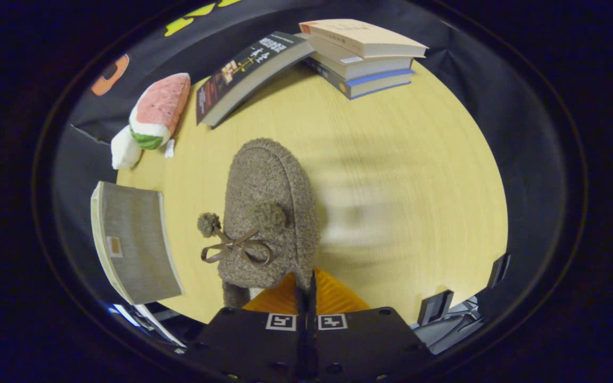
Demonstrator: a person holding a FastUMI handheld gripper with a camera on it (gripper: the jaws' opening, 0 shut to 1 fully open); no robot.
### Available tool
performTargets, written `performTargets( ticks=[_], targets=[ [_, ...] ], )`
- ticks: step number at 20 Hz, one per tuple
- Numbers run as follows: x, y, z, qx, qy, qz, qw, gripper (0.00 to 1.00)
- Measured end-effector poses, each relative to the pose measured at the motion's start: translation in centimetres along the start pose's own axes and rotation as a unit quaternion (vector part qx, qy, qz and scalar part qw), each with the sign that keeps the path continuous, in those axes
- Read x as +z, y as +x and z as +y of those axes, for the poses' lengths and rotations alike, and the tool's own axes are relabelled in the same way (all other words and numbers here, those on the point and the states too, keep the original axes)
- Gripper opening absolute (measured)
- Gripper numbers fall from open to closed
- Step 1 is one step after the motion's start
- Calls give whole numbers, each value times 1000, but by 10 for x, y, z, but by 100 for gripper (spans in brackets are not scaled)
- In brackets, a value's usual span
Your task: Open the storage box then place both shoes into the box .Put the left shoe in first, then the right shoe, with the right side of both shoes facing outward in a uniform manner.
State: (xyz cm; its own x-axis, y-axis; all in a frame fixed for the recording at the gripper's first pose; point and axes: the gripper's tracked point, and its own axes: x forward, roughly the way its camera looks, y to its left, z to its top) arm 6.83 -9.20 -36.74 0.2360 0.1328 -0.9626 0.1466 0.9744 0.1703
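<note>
Closest to the camera, the gripper (306, 290) is seen with its two fingers brought together so that only a thin dark seam is left between them; a square printed marker is carried on each finger base. The fingers are closed at the heel end of a brown fuzzy slipper (269, 213), and the slipper's rear edge appears to be pinched between them, though the actual contact is hidden behind the fingertips. The slipper is pointed away from the gripper, toe toward the far books, and two pompoms and a thin ribbon bow are borne on its upper. Whether it is lifted or resting on the round wooden table (418, 175) cannot be told.

One slipper is counted. Five books are counted: a grey-covered one (135, 242) lying left of the slipper, a dark-covered one (250, 72) leaning against a stack of three books (365, 56) at the far side. Writing is printed on the dark cover but is too small to be read. One watermelon-slice plush toy (155, 114) is lying at the table's far left edge.
</note>
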Motion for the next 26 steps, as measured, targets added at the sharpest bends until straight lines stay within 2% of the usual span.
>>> performTargets(
  ticks=[7, 15, 19, 24, 26],
  targets=[
    [8, -69, 96, 21, -43, -53, 997, 0],
    [-9, -101, 237, 71, -114, -68, 989, 0],
    [-27, -89, 302, 88, -122, -55, 987, 0],
    [-55, -42, 345, 58, -113, -20, 992, 0],
    [-62, -24, 348, 28, -108, -11, 994, 0]
  ],
)
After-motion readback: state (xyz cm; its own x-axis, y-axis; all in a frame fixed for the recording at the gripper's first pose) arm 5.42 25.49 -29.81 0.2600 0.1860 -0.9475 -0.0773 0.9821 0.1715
